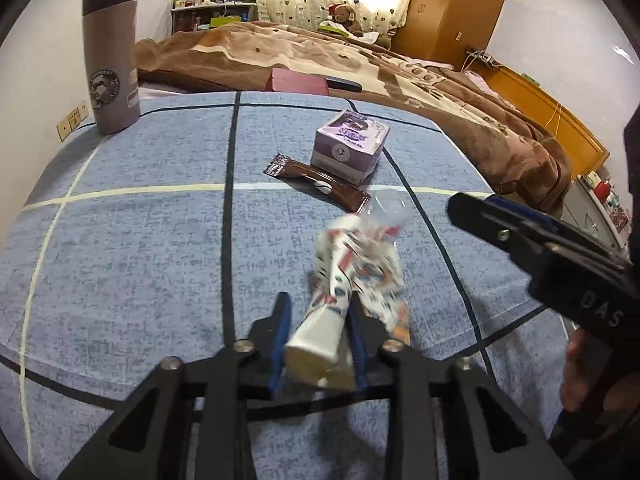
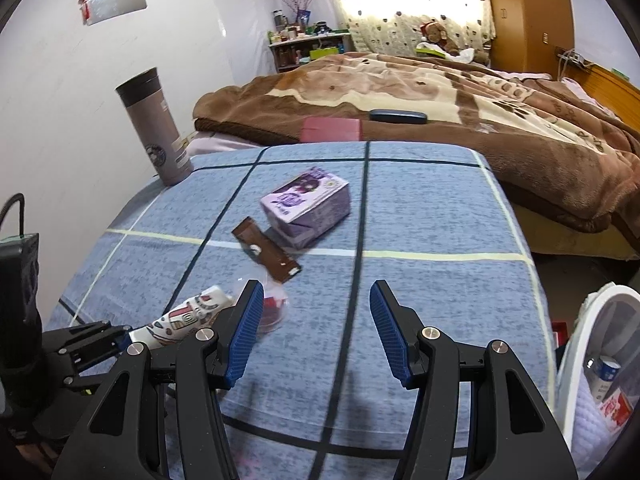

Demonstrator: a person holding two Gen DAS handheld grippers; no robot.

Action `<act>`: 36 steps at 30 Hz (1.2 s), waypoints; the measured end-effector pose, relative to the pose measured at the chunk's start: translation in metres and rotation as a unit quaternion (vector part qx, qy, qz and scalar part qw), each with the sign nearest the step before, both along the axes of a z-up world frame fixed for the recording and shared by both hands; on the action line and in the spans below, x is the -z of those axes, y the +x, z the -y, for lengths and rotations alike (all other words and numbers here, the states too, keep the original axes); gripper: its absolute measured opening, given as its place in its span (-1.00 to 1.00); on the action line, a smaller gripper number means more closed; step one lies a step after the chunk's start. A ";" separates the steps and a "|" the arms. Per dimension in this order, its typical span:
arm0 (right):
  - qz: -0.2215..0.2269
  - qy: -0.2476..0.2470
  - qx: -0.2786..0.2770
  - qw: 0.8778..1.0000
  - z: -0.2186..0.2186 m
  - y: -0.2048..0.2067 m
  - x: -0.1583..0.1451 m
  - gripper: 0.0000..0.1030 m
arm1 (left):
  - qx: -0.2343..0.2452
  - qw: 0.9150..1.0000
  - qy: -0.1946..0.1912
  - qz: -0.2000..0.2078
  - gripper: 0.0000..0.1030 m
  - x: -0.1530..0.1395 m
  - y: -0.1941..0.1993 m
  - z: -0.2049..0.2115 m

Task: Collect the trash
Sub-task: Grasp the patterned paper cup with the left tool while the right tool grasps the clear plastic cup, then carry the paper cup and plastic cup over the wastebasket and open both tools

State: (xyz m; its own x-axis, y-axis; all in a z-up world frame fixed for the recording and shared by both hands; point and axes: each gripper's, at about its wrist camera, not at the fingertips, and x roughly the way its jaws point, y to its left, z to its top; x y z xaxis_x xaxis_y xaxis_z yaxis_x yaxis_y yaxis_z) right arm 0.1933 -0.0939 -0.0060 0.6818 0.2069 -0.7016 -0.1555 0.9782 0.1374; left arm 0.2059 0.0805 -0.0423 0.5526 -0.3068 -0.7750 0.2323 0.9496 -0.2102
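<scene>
My left gripper [image 1: 318, 312] is shut on a crumpled white paper cup with red and blue print [image 1: 340, 276], held just above the blue checked tablecloth; the cup also shows in the right wrist view [image 2: 188, 316]. A clear plastic wrapper [image 1: 390, 208] lies just beyond it. A brown sachet [image 1: 316, 184] and a purple carton [image 1: 350, 146] lie further back; both show in the right wrist view, sachet [image 2: 266, 250] and carton [image 2: 308, 206]. My right gripper [image 2: 316, 292] is open and empty above the cloth, right of the cup.
A grey tumbler [image 1: 112, 52] stands at the table's far left corner. A white bin [image 2: 600, 360] holding trash sits off the table's right edge. A bed with a brown blanket [image 2: 440, 92] lies behind the table.
</scene>
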 end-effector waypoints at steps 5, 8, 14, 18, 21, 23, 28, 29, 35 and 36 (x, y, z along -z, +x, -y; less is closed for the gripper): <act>-0.002 -0.002 -0.014 1.000 -0.011 0.001 0.003 0.10 | -0.035 0.999 0.004 0.009 -0.60 -0.002 -0.006 -0.021; -0.004 -0.007 -0.019 1.000 -0.018 0.003 0.005 0.10 | -0.062 0.998 0.004 0.014 -0.60 -0.004 -0.008 -0.038; -0.011 -0.017 -0.034 0.999 -0.032 0.010 0.013 0.10 | -0.095 0.995 0.001 0.010 -0.60 -0.002 -0.008 -0.064; -0.015 -0.031 -0.043 0.999 -0.038 0.011 0.019 0.10 | -0.102 0.995 -0.003 0.012 -0.60 -0.003 -0.007 -0.067; -0.014 -0.029 -0.047 0.998 -0.039 0.010 0.020 0.10 | -0.103 0.995 -0.002 0.014 -0.60 -0.004 -0.005 -0.066; -0.012 -0.031 -0.043 0.999 -0.039 0.010 0.020 0.10 | -0.103 0.995 -0.001 0.015 -0.60 -0.005 -0.004 -0.065; -0.014 -0.030 -0.036 0.999 -0.038 0.013 0.023 0.02 | -0.106 0.994 -0.001 0.012 -0.60 -0.004 0.000 -0.064; -0.016 -0.030 -0.035 0.999 -0.038 0.014 0.023 -0.13 | -0.105 0.994 -0.001 0.011 -0.60 -0.003 0.001 -0.064; -0.013 -0.027 -0.028 0.999 -0.036 0.014 0.022 -0.42 | -0.105 0.994 0.000 0.012 -0.60 -0.004 0.000 -0.060; -0.013 -0.025 -0.028 0.999 -0.035 0.013 0.022 -0.43 | -0.105 0.994 -0.001 0.012 -0.60 -0.004 0.000 -0.059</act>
